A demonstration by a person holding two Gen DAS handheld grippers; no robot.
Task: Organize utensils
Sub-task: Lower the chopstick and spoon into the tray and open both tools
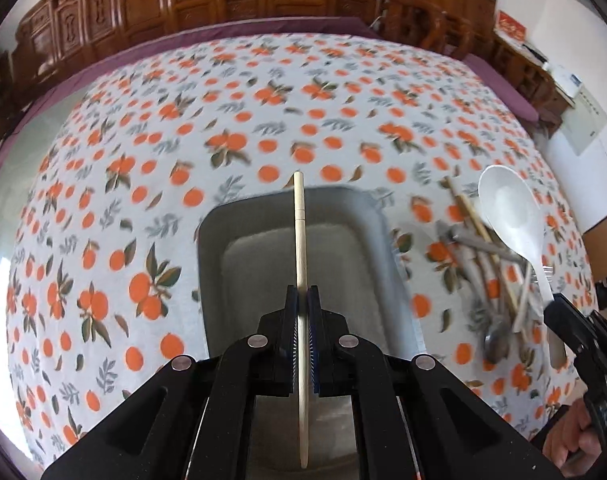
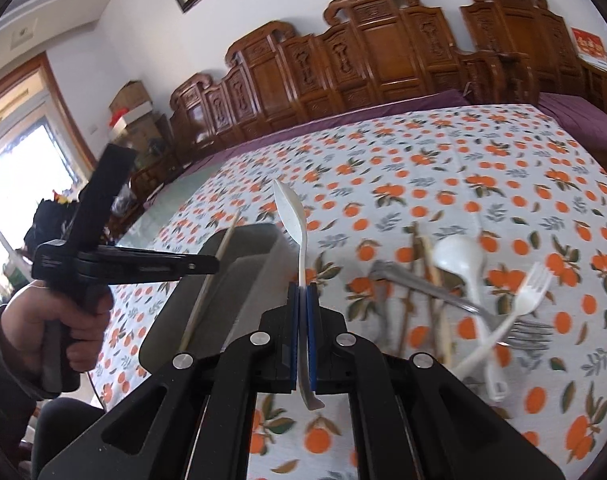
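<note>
Left gripper (image 1: 302, 300) clamped on pale wooden chopstick (image 1: 301, 240) — held above grey rectangular plastic tray (image 1: 211, 240), tip past far rim. Right gripper (image 2: 302, 296) pinches handle of white plastic spoon (image 2: 293, 216), bowl raised beside tray's right edge. Loose pile on orange-print tablecloth (image 1: 143, 160): second white plastic spoon (image 2: 463, 264), white plastic fork (image 2: 531, 292), metal fork (image 2: 455, 300), more chopsticks — just right of tray. Bare cloth left and beyond tray.

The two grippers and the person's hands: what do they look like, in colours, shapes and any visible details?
Both are matte black linkage frames with round silver pivot pins. The left gripper and the right gripper have blue ribbed pads on their fingers. From the right wrist view, the left one shows a pistol-style black handle. The left hand is bare, with a dark sleeve at the wrist.
</note>
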